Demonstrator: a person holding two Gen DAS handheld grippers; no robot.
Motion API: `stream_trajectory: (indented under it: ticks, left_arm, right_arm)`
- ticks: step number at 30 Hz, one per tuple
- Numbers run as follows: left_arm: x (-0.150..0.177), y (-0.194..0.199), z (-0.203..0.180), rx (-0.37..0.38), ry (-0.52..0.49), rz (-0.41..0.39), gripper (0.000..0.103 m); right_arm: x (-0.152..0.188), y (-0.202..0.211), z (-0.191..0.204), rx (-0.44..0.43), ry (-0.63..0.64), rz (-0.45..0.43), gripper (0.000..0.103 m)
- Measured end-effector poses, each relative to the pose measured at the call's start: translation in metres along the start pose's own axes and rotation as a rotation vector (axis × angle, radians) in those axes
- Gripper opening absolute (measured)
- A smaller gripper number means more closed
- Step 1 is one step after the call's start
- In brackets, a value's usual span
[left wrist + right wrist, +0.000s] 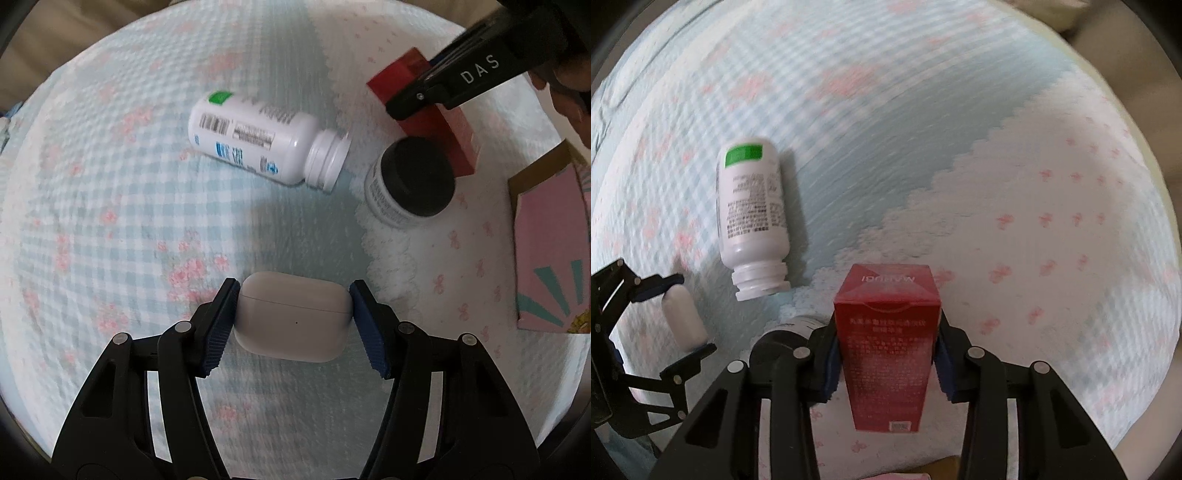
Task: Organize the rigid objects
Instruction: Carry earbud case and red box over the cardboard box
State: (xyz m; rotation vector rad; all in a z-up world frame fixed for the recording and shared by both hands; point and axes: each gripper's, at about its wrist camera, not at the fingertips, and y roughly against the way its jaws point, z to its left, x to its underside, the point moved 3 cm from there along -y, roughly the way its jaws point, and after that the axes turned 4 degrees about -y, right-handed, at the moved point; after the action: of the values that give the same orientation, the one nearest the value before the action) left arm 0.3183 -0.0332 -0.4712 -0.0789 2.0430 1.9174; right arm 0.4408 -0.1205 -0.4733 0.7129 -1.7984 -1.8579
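My left claw was clamped on a white earbud case, its blue pads pressing on the two short ends, and the case hung just above the bedspread, a quilted cover in pale blue check with pink flowers. My right claw was closed tight on a red carton, gripping its long sides with the printed flap end pointing away from me toward the bed. From the left wrist view that carton showed at the upper right with the right claw's black finger across it. A white pill bottle lay on its side on the blue check part of the cover, uncapped, its open neck turned toward a smaller white jar with a black lid, near it but apart. That jar sat at the scalloped edge where the cover turns white with small pink bows, just below the red carton. From the right wrist view the same bottle lay to the left of the carton, and my left claw with the white case appeared at the far left. A pink box with teal rays lay open at the right edge of the bed, well apart from the bottle.
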Motion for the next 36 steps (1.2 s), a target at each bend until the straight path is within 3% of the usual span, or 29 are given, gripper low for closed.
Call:
stream_trajectory:
  ticks: [7, 15, 22, 30, 36]
  left_arm:
    - [-0.011, 0.025, 0.001, 0.003, 0.011, -0.035, 0.058]
    - [-0.019, 0.067, -0.008, 0.008, 0.003, -0.074, 0.058]
    - [-0.037, 0.138, -0.041, 0.024, -0.064, -0.142, 0.058]
    - [-0.062, 0.204, -0.106, 0.077, -0.154, -0.222, 0.058]
    - [-0.076, 0.216, -0.175, 0.125, -0.235, -0.251, 0.058]
  right_arm:
    - [0.017, 0.04, -0.016, -0.01, -0.144, -0.12, 0.038]
    - [0.038, 0.111, -0.043, -0.081, -0.363, -0.277, 0.038]
    - [0.076, 0.185, -0.06, -0.102, -0.479, -0.362, 0.038]
    - [0.183, 0.267, -0.092, -0.054, -0.618, -0.408, 0.038]
    - [0.272, 0.29, -0.127, -0.005, -0.729, -0.393, 0.038]
